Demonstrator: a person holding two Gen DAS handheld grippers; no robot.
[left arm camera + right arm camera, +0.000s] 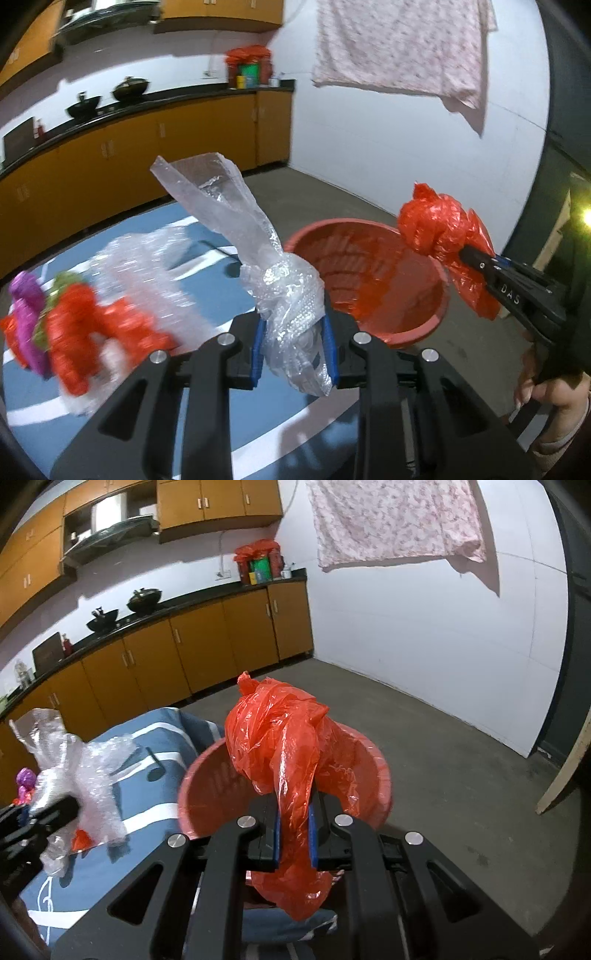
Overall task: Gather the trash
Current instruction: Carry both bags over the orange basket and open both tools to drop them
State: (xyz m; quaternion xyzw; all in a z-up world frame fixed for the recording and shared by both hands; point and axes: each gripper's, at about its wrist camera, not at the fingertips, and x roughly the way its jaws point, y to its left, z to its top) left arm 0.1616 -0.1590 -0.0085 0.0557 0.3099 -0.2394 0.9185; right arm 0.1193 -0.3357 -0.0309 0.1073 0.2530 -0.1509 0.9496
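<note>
Over the red bin (pixel 373 775), the right gripper (pixel 294 834) held a knotted red plastic bag (pixel 280 738), its blue pads clamped tight on the bag's tail, the crumpled bulk sitting just above the bin's rim. Left of the bin, the left gripper (pixel 294 350) had its jaws pressed onto a twisted wad of clear bubble wrap (pixel 284 291), lifted up above the blue patterned cloth (pixel 207 254). Further left of the bin, more trash lay on that cloth: loose bubble wrap (pixel 147 266), red plastic scraps (pixel 85 332) and a purple wrapper (pixel 26 314). Behind the bin ran orange cabinets (pixel 207 642) under a dark counter, and a pink floral sheet (pixel 395 520) hung on the white wall.
</note>
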